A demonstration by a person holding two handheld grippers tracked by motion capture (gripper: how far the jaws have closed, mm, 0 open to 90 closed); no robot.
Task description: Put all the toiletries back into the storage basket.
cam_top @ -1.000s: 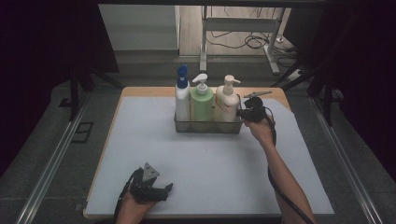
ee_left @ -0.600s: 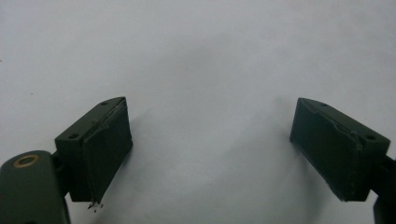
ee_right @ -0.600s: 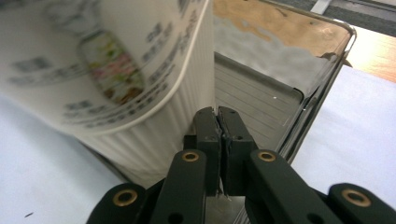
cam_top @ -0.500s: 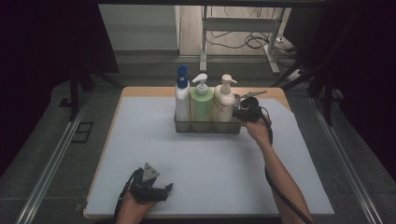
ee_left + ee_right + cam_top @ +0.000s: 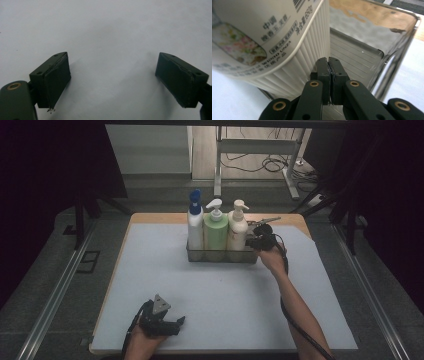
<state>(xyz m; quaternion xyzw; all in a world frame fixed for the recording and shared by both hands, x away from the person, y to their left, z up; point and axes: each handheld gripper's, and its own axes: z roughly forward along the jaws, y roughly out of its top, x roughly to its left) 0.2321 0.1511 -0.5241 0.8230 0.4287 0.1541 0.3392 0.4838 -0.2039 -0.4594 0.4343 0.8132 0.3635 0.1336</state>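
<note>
Cream pump bottle [image 5: 269,32]: glossy plastic with a ribbed lower wall and a smooth printed label. Green bottle [image 5: 215,231] and white bottle with blue cap [image 5: 194,222]: smooth plastic. Tray [image 5: 362,56]: clear, shiny plastic with a ridged floor. Right gripper [image 5: 328,65] and left gripper [image 5: 112,77]: matt dark plastic jaws with brass-coloured rivets. Table mat [image 5: 150,265]: matt, smooth, pale; wooden board edge [image 5: 155,218] beneath.

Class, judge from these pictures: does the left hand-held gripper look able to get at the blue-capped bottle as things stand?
Probably yes. The left hand-held gripper rests open at the near edge, and bare mat lies between it and the blue-capped bottle. Only the tray's low wall fronts the bottle, so its upper body stays exposed.
</note>
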